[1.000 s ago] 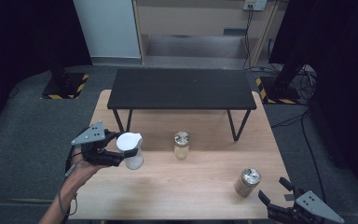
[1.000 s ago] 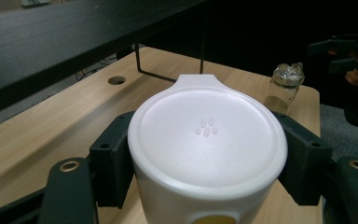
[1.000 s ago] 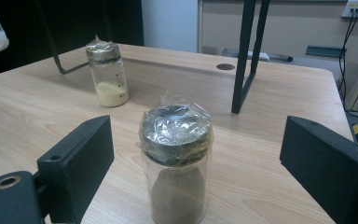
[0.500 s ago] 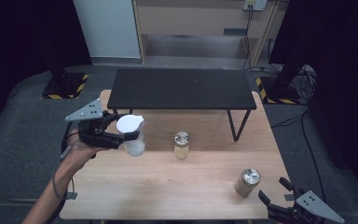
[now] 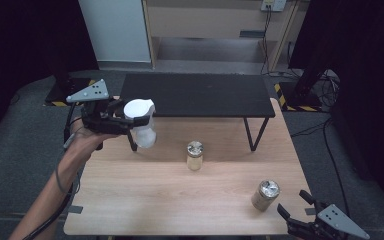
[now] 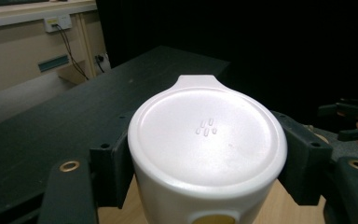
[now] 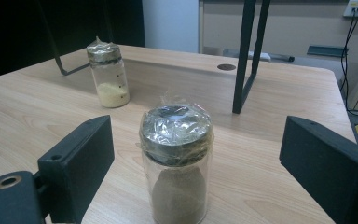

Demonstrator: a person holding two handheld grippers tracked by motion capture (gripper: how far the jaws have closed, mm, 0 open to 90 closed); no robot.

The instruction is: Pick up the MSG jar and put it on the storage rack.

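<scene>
- Your left tongs (image 5: 136,121): closed on the white container (image 5: 142,125); one black jaw pressed against each side of it just under the lid, as the left gripper view shows (image 6: 208,154); grey three-cornered plate on top; your left hand (image 5: 87,140) and forearm come in from the lower left of the high view
- White container: held clear above the desk (image 5: 180,200), near its far left corner, upright or nearly so; flat round white lid (image 6: 207,133) with a small tab at its far edge and a cluster of tiny raised marks at the centre; a yellowish patch on the body below the rim
- Black low bench (image 5: 195,95): stands across the far half of the desk on thin black legs; the container hangs just in front of its left end
- Your right tongs (image 5: 292,210): jaws wide apart, gripping nothing; at the near right corner of the desk, pointing toward the brown jar (image 5: 265,195)
- Brown jar (image 7: 176,163): upright on the desk, clear glass, brown powder inside, crinkled film over the dark cap; stands between the two open jaws in the right gripper view, touching neither
- Pale jar (image 5: 195,155): upright near the desk's middle, pale yellow powder in the bottom, film over the cap (image 7: 107,72); well apart from the brown jar
</scene>
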